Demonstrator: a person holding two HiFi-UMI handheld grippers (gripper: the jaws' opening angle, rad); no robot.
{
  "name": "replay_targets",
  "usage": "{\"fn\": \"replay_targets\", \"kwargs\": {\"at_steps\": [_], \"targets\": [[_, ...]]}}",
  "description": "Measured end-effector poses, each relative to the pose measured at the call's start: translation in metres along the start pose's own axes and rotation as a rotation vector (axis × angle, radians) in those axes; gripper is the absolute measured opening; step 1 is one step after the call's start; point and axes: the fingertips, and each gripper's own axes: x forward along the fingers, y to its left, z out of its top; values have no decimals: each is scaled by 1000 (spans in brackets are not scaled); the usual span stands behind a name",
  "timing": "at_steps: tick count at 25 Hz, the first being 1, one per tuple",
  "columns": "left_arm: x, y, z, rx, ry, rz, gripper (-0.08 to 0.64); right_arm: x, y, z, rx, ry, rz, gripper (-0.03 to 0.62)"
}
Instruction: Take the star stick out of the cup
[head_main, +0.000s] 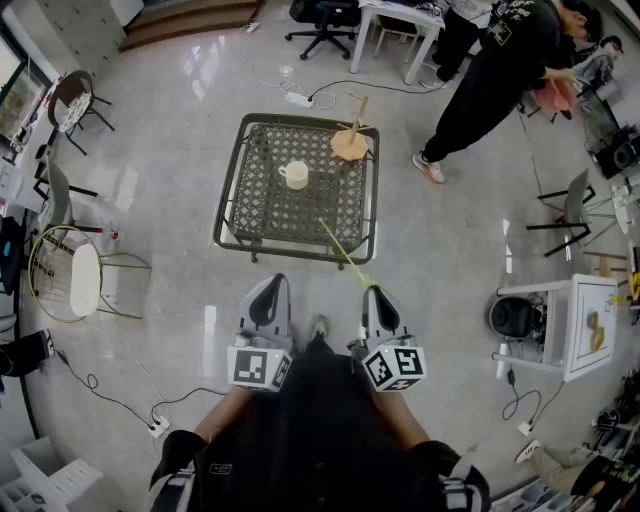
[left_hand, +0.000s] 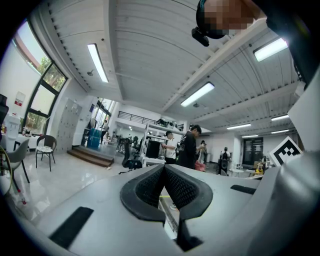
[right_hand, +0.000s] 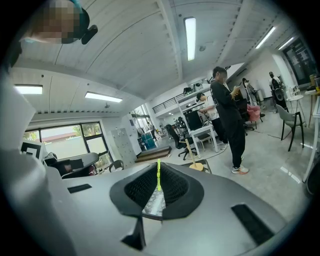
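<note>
A thin yellow-green stick (head_main: 343, 252) runs from my right gripper (head_main: 375, 292) up and left over the near edge of the metal lattice table (head_main: 240, 190). The right gripper is shut on the stick's near end, and the stick (right_hand: 158, 176) rises between its pads in the right gripper view. I cannot make out a star on its far end. The white cup (head_main: 295, 174) stands on the middle of the table, well apart from the stick. My left gripper (head_main: 272, 284) hovers in front of the table, its pads (left_hand: 150, 187) closed together with nothing between them.
A wooden peg stand (head_main: 350, 143) sits on the table's far right corner. A person in black (head_main: 490, 70) bends over at the back right. Chairs (head_main: 70, 275) stand on the left, a white side table (head_main: 590, 325) on the right, and cables cross the floor.
</note>
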Motion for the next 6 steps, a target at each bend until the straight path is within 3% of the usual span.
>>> {"fn": "replay_targets", "kwargs": {"at_steps": [6], "targets": [[3,-1,-3,0,3,2,15,3,-3,0,-10,-2,3,20]]}}
